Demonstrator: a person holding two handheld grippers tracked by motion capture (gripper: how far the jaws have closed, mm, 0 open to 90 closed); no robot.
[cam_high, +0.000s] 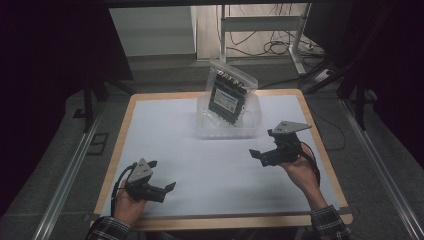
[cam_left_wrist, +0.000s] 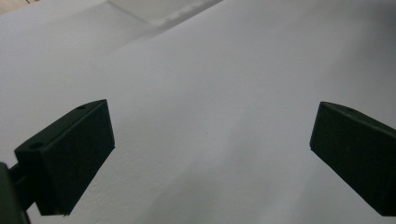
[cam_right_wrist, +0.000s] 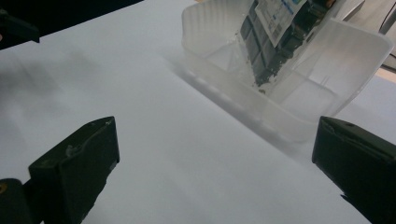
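Both claws hang over the white bench and neither one grips anything. The left claw sits low near the front left, jaws spread wide, its hand coming in from the bottom edge with a plaid sleeve behind it. In the left gripper view the two black jaws stand well apart over bare white surface, with a pale edge of something in the far top corner, too blurred to name. The right claw hovers on the right side, tilted, jaws also spread, pointing in toward the middle of the bench. Its hand holds it from below and a black cable loops beside the wrist. The nearest thing to it is the clear plastic tub, standing at the far centre of the bench, apart from both claws. Inside the tub leans a clear bag with a dark circuit board in it, tilted and sticking up above the rim. In the right gripper view the tub lies ahead between the open jaws, open white surface in between, nothing blocking the way. Beyond the bench, loose cables lie on the floor by a metal stand
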